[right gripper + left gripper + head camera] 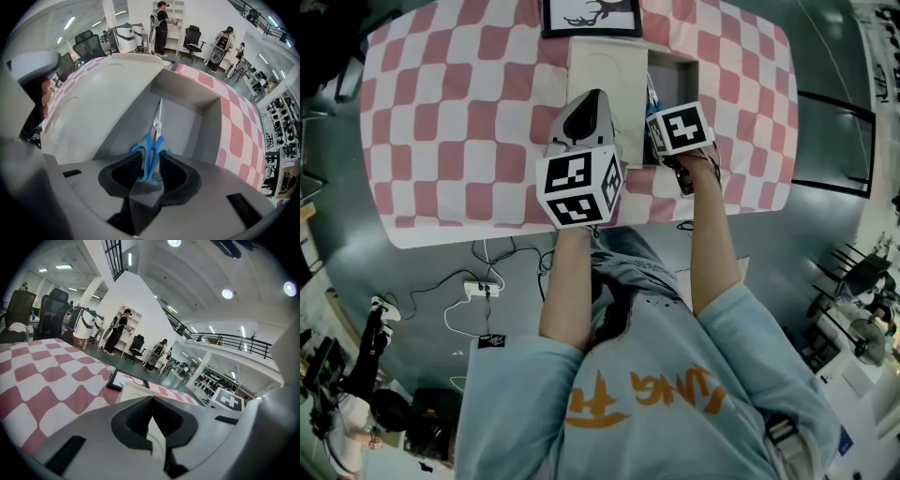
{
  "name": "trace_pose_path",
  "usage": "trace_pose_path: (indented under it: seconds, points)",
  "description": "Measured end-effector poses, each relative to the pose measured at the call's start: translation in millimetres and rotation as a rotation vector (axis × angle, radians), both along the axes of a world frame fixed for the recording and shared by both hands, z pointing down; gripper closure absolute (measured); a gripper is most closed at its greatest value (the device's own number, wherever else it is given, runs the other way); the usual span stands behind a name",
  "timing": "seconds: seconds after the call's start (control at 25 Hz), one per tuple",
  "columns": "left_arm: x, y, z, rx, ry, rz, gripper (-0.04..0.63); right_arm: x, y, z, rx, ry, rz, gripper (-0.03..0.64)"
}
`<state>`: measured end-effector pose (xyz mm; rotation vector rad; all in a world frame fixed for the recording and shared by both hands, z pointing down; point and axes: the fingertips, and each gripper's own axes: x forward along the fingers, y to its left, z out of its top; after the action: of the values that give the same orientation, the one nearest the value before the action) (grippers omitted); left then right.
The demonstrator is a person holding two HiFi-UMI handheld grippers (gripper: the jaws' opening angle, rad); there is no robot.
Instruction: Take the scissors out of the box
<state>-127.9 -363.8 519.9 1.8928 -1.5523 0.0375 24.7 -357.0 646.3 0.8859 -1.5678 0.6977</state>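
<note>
Scissors (152,150), blue plastic handles, steel blades closed: flat on the grey floor of the open rectangular box (185,124) (white outside, grey inside). The handles face the person and the blade tips point at the box's far wall. Not lifted.

Left of the box:
- Counter (450,112) under a pink-and-white checked cloth. Its widest bare stretch lies well left of the box.
- Left tongs (151,398), with the marker cube at the person's end: just left of the box, over the near part of the lid, aimed away from the person and a little downward. The tips are together. A pale sliver shows between the pads behind the tips; cannot tell whether that is lid being pinched or lid seen through the gap.
- Flat white lid (605,66): swung open, lying along the box's left side.
- Black-framed picture (591,17) with a dark line drawing: on the cloth beyond the lid, off the box's far left corner.

At the box:
- Right tongs (151,155): over the near end of the box, pointing straight down into it. The jaws are wide. Both blue handle loops sit in the gap, with a pad close on either side, and no squeeze on them is visible.

Right of the box: checked cloth only, out to the counter's edge.
</note>
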Motion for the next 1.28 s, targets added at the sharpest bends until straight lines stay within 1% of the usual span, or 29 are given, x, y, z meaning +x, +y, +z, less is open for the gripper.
trace_pose_path:
  seconds: [0.24, 0.52, 0.64, 0.88, 1.04, 1.2, 1.28]
  points:
    - [-6, 3, -1, 0.001, -0.001, -0.018, 0.578, -2, 2, 2, -0.024, -0.011, 0.040, 0.523]
    - [-3, 8, -3, 0.004, 0.001, -0.020, 0.578, 0, 3, 0, 0.002, -0.038, 0.115, 0.532]
    - [-1, 13, -4, 0.005, 0.000, -0.022, 0.578, 1, 6, -6, 0.030, -0.055, 0.136, 0.534]
    - [7, 20, -4, 0.007, 0.000, -0.029, 0.578, 6, 11, -27, 0.112, -0.097, 0.129, 0.535]
    - [20, 24, -6, 0.010, -0.004, -0.019, 0.578, 11, 13, -44, 0.168, -0.151, 0.146, 0.535]
    - [38, 29, -12, 0.022, -0.013, -0.002, 0.578, 15, 16, -57, 0.224, -0.268, 0.174, 0.535]
    - [47, 31, -17, 0.031, -0.020, 0.006, 0.578, 21, 17, -66, 0.263, -0.307, 0.178, 0.535]
